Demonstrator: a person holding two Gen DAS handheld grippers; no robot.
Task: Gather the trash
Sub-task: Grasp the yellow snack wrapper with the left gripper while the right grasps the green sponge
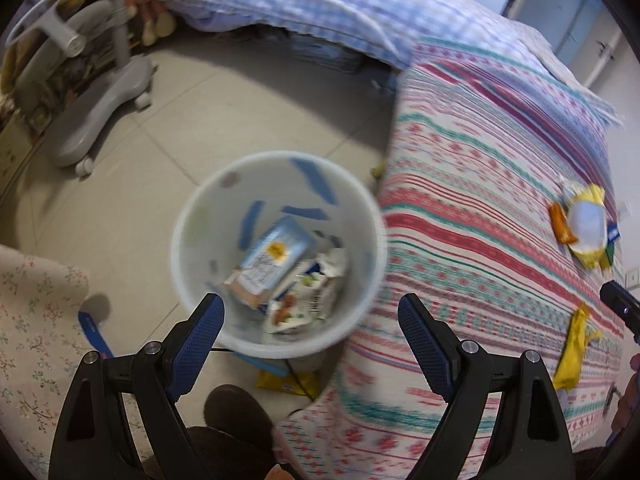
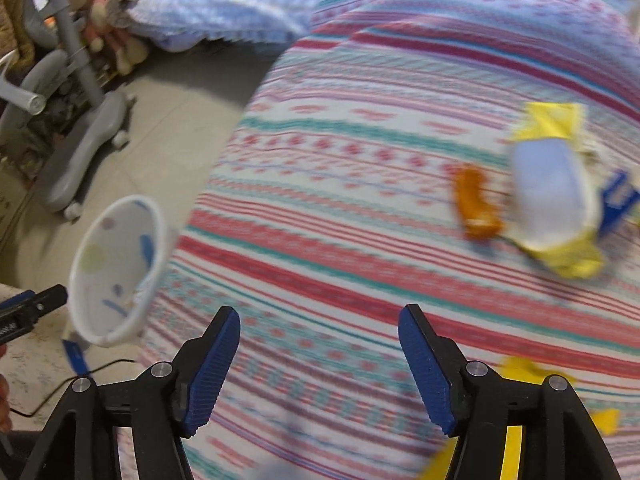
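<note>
My left gripper hangs open over a white bin on the floor, nothing between its fingers. Several crumpled wrappers lie inside the bin. On the striped bedspread rest a yellow-and-white packet pile, an orange wrapper and a yellow wrapper. My right gripper is open and empty above the bedspread, with the pile and orange wrapper ahead to its right. A yellow wrapper lies by its right finger. The bin sits to its left.
A grey wheeled chair base stands on the tiled floor at the far left. A yellow packet and a blue strip lie on the floor by the bin. Floral fabric is at the left, and a blue checked quilt beyond.
</note>
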